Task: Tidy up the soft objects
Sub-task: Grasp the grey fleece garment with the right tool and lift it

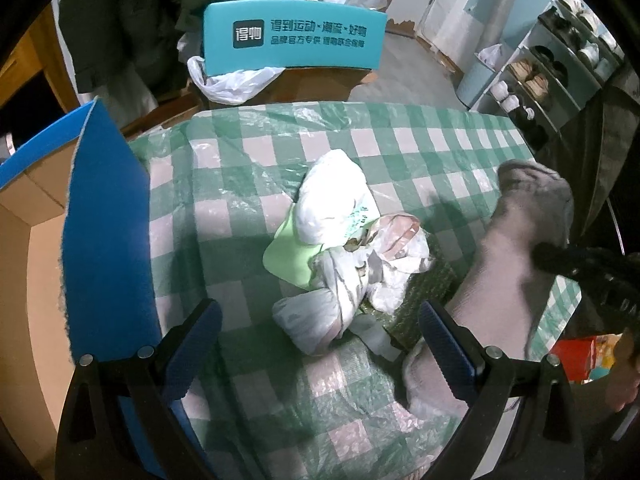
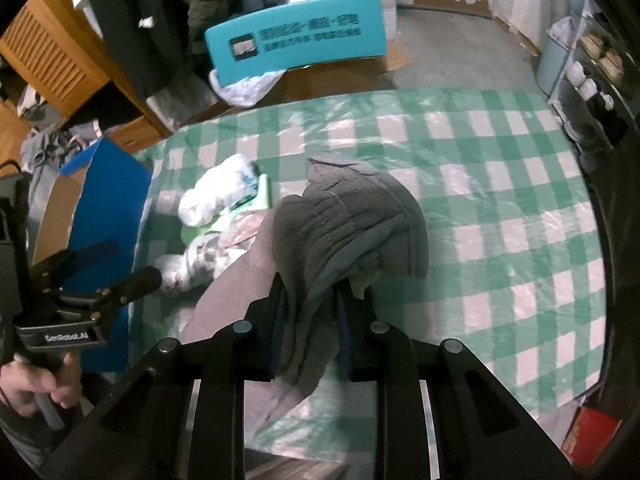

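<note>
So there's two claws here. The right claw point(image 2: 312, 312) is clenched on one grey fleece garment point(image 2: 344, 220), which bunches up between its fingers and drapes down onto the green-and-white checked surface point(image 2: 500, 208). In the left wrist view that same grey fleece garment point(image 1: 516, 248) runs up the right side, with the right claw's black tip point(image 1: 560, 260) pressed into it. The left claw point(image 1: 320, 344) is spread wide and holds nothing, hovering over the surface point(image 1: 248, 208).

In the middle sits one heap of crumpled white plastic bags point(image 1: 340, 248), at least three by my count, though they overlap, so hard to be sure. One pale green flat sheet point(image 1: 290, 254) pokes out under them, mostly covered. Something printed shows through one bag, can't make it out.

One blue-lined cardboard box point(image 1: 104, 216) stands at the left edge, cut off by the frame. One teal box lid with printed text point(image 1: 296, 34) stands beyond the surface; the text is blurred in the right wrist view.
</note>
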A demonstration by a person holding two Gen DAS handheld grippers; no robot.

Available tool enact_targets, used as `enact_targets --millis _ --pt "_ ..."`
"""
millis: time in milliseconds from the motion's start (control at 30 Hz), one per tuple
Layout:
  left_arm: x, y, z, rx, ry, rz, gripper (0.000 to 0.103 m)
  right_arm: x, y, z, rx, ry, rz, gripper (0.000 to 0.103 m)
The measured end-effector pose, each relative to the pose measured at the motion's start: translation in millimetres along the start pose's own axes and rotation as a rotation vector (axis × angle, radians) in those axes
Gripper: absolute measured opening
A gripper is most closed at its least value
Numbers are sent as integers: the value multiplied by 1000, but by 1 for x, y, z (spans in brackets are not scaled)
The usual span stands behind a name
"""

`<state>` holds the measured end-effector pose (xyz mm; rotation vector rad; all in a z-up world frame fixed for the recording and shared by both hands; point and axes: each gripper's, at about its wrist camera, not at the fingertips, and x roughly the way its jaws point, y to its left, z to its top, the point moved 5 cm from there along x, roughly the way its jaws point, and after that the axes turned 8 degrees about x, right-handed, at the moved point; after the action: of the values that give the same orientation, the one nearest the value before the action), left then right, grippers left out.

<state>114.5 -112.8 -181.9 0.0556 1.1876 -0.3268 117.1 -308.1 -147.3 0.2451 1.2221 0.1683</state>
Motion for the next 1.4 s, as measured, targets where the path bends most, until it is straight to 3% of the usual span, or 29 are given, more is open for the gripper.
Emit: enact_targets --millis 233,533,667,733,800,967,1067,1133,1200,1400 --pt "8 -16 7 71 -3 33 100 -3 -37 4 17 36 -34 21" --pt "29 -37 17 154 14 33 100 22 -84 3 69 88 -102 21" --pt "41 -43 18 179 29 16 99 31 -99 4 118 99 -118 35" --pt "46 -45 18 176 40 9 91 34 -103 3 140 108 -124 45" --pt "52 -44 17 159 64 -7 85 34 -105 2 175 106 -112 64" --pt "61 -37 15 86 81 -47 78 36 -106 0 265 107 -49 74" --pt "60 -34 15 74 72 -45 66 43 -104 -4 322 114 -30 75" --pt "60 -32 15 70 71 -44 51 47 -104 -5 351 120 -23 75" --pt "60 -28 16 57 67 -49 45 51 -103 -5 362 115 -47 78" --pt "57 -22 16 28 49 -72 38 65 -98 -5 332 107 -71 75"
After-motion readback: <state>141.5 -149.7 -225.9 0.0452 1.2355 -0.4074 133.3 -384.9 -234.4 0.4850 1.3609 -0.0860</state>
